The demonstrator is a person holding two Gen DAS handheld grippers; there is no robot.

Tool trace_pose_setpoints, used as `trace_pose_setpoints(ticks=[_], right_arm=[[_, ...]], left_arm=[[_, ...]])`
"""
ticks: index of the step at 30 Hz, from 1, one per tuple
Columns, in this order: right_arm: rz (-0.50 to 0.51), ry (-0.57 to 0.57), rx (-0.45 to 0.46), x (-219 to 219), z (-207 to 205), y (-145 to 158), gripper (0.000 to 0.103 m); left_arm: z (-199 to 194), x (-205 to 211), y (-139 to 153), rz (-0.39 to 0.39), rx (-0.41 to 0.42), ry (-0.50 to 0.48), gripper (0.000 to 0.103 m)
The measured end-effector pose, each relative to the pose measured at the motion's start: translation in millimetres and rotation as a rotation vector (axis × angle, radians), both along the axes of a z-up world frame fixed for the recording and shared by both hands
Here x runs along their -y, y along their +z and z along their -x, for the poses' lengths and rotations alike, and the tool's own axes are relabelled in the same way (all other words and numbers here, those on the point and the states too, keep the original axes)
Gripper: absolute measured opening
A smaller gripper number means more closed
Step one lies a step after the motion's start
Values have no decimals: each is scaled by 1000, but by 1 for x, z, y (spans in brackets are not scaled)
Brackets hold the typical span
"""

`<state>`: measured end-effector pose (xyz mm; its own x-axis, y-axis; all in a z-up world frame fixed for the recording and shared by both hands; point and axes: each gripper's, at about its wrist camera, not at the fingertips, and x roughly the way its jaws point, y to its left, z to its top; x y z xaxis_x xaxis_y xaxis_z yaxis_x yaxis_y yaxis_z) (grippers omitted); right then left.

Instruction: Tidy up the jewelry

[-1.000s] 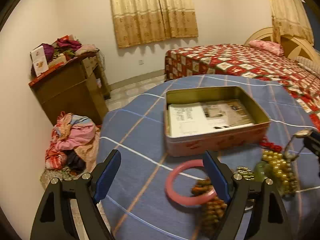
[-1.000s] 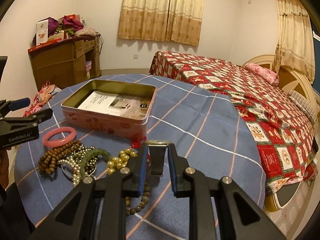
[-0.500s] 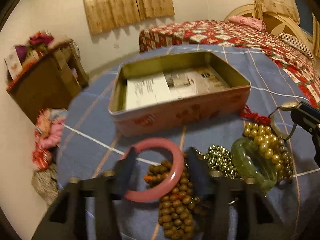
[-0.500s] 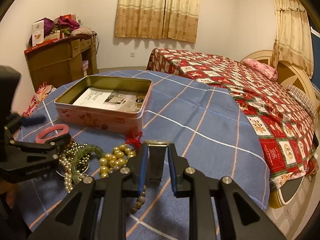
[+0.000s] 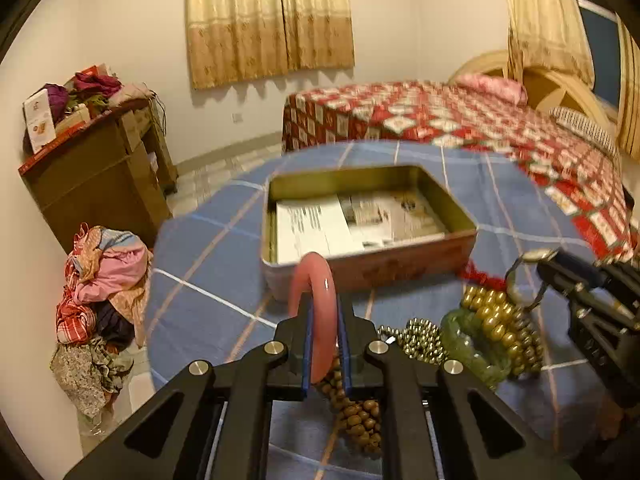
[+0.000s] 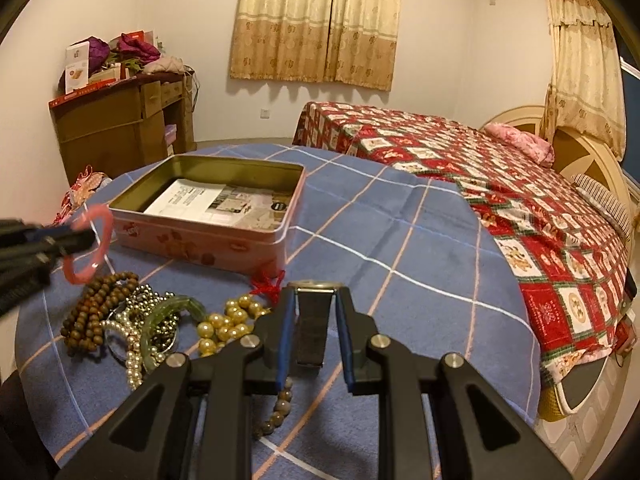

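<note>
I see warm, dim indoor light. My left view is motion-blurred around the tin (image 5: 370, 216); fisheye bending and dark vignetting crowd both views' corners.

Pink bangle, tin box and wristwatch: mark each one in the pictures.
pink bangle (image 5: 316, 280), left wrist view, on the arc above the closed left tool.
tin box (image 6: 200, 236), right wrist view, on its pink front wall.
wristwatch (image 6: 314, 320), right wrist view, on the dark strap between the right tool's fingers.
</note>
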<state>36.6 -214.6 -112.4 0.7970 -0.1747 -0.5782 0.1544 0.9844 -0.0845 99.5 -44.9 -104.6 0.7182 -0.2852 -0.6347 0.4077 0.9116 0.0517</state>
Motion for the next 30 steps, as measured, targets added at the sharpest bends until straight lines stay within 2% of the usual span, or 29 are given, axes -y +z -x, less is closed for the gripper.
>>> trace_pose_setpoints(ticks=[5,10,17,22,30], right_arm=[[7,10,25,-1,2,7,22],[30,25,50,0,-2,16,22],[47,62,88,2,-21,40,22],[62,98,112,-1,-47,53,22],[71,138,89,-5,-94,46,22]], left_arm=[[3,-4,17,-15,65,14,10],[-4,1,29,-17,96,17,10],[-27,10,43,-31,145,17,10],[-52,19,42,-44,153,27,10],[-86,34,31,-77,167,47,10]])
